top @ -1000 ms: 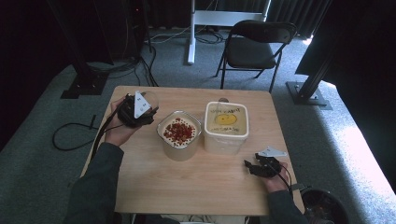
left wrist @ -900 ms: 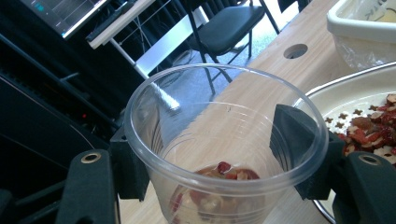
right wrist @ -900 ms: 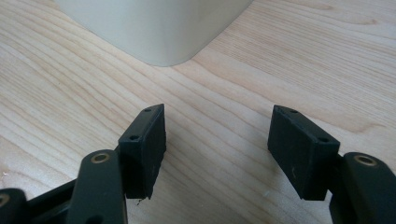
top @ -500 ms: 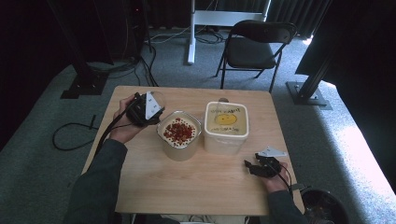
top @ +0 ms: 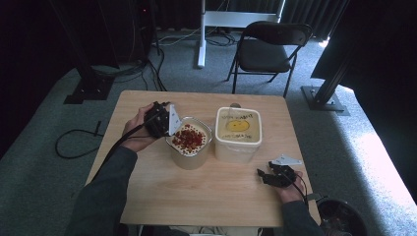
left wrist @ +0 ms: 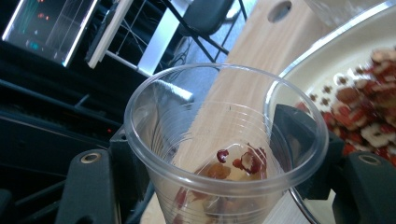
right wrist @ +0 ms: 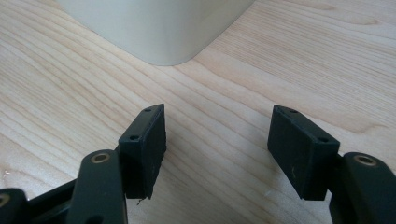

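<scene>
The bowl (top: pixel 191 145) and the tub (top: pixel 238 133) stand just beside each other at the middle of the table (top: pixel 206 196), leaving only a narrow gap between them. The whole near half of the table is bare wood, as are the strips along its left and right edges. The left gripper (top: pixel 160 119) with its cup (left wrist: pixel 224 144) crowds the bowl's left rim; the right gripper (top: pixel 265 176), jaws apart, sits near the near right corner.

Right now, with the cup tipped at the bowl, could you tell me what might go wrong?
The clear plastic cup in the left gripper is thin, so a harder squeeze could buckle it. It is tilted at the rim of the bowl, so the last red pieces may land on the table. The right gripper rests apart, open, steadying nothing.
</scene>
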A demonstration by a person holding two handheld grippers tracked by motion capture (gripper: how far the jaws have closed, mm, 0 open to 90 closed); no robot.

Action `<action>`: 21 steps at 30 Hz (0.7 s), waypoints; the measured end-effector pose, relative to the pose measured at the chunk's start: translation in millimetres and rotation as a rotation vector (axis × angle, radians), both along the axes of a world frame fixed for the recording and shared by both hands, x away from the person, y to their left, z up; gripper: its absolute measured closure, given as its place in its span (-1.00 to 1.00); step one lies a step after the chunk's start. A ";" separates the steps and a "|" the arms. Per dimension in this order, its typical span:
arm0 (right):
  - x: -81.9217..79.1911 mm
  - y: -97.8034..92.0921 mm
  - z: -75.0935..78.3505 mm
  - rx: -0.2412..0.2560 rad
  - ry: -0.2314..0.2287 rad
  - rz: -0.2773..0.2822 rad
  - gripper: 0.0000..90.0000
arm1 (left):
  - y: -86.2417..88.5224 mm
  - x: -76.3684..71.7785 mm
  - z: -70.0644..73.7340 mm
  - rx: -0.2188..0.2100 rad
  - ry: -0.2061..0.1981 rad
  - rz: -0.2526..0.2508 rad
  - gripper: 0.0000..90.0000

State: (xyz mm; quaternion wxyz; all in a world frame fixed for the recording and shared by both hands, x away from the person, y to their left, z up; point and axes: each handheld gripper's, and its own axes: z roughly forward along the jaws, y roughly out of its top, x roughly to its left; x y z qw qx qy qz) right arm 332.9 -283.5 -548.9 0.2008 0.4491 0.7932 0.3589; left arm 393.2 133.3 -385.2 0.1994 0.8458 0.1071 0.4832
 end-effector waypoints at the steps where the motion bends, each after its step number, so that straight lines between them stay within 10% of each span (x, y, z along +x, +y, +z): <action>1: 0.0 0.0 -0.1 0.000 -0.001 0.000 -0.19 | -2.1 -0.2 -2.3 0.024 -0.005 -0.003 -0.23; 21: -0.1 0.3 -0.1 -0.001 -0.002 0.007 -0.19 | -36.7 -11.5 -17.9 0.437 -0.100 -0.079 -0.23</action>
